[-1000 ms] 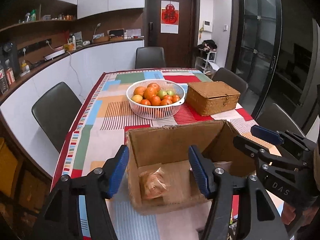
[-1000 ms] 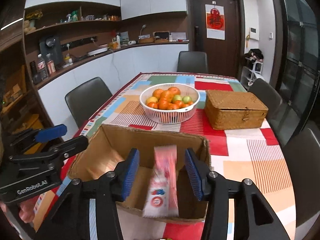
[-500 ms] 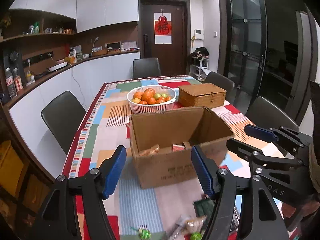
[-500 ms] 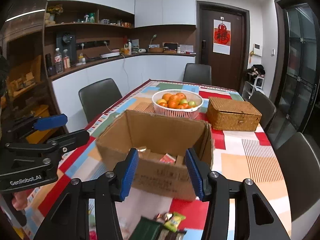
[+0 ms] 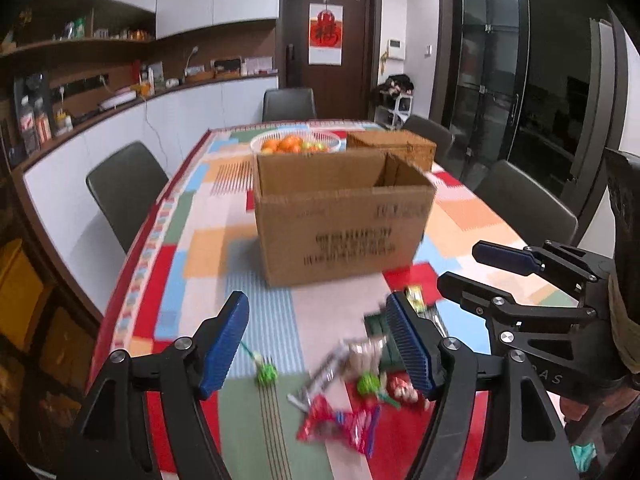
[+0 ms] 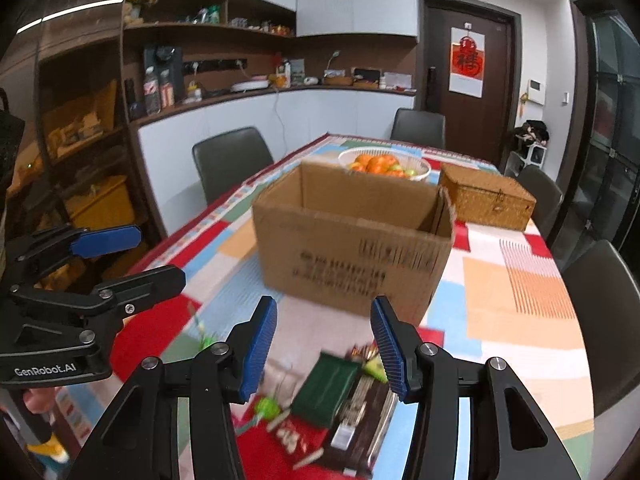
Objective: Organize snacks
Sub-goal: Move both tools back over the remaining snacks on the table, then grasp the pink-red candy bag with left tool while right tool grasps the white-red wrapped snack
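Left wrist view: the left gripper (image 5: 316,340) stands with its blue pads wide apart and nothing between them, low in the frame above a loose scatter of snacks (image 5: 356,384) on the patterned tablecloth (image 5: 192,248). A red packet (image 5: 340,428) lies at lower centre, a green wrapped sweet (image 5: 267,373) just left of it, and a dark green packet (image 5: 376,322) sits partly hidden behind the right-hand pad. Motion blur prevents a finer reading of the pile.

Right wrist view: the right gripper (image 6: 323,344) is likewise spread and empty, at lower centre. Below it lie a dark green packet (image 6: 326,390), a dark brown box (image 6: 362,424) touching it on the right, and a small green sweet (image 6: 268,408) to the left.

Beyond both tools, at mid-frame, the cardboard box (image 6: 352,248) stands open-topped; its contents are not visible from this angle. A fruit basket (image 6: 384,164) and a wicker case (image 6: 486,200) stand behind it.

Assessment: the step in hand appears to be the next pick from the pile. Recommended practice:
- Single out one item at the edge of the scatter, such as the red packet, rather than the overlapping cluster.
- Bring the pads down on either side of its narrow width before closing.
- Lift clear of the neighbours, then carry it over the box rim before release.
- Keep the two tools apart, as they are working close together.
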A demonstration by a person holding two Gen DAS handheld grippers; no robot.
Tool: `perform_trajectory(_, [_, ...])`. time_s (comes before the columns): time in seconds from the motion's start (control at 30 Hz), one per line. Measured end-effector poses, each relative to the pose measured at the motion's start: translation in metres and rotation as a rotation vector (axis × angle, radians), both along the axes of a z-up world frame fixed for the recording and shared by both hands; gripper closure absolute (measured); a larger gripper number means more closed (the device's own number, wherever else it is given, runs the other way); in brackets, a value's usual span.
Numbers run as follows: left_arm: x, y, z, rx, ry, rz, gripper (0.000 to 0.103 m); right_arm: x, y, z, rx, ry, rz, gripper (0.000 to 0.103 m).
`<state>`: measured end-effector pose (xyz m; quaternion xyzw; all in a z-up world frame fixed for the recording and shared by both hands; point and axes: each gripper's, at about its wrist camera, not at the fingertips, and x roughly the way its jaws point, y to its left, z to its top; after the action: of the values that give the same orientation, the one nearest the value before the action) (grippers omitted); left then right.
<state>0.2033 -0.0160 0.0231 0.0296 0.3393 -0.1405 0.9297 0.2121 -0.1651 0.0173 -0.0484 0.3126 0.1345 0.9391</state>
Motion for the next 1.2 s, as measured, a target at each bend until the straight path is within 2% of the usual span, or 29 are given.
perform_trajectory(0.53, [-0.034,-0.003,-0.079,0.024,0.217,-0.077,0.032,-0.032,0.005,-0.073,-0.030,0.229,0.050,0.053])
perform_trajectory(0.8, [-0.029,-0.010,-0.109,0.056,0.289,-0.139,0.030,-0.032,0.005,-0.103,-0.093,0.305,0.061,0.053])
perform_trajectory(0.97, [-0.022,-0.012,-0.127,0.042,0.347,-0.183,0.028,-0.028,0.009,-0.112,-0.116,0.329,0.089,0.053])
perform_trajectory(1.2, [-0.007,-0.011,-0.144,0.053,0.391,-0.170,0.027,-0.017,0.017,-0.128,-0.144,0.373,0.130,0.053])
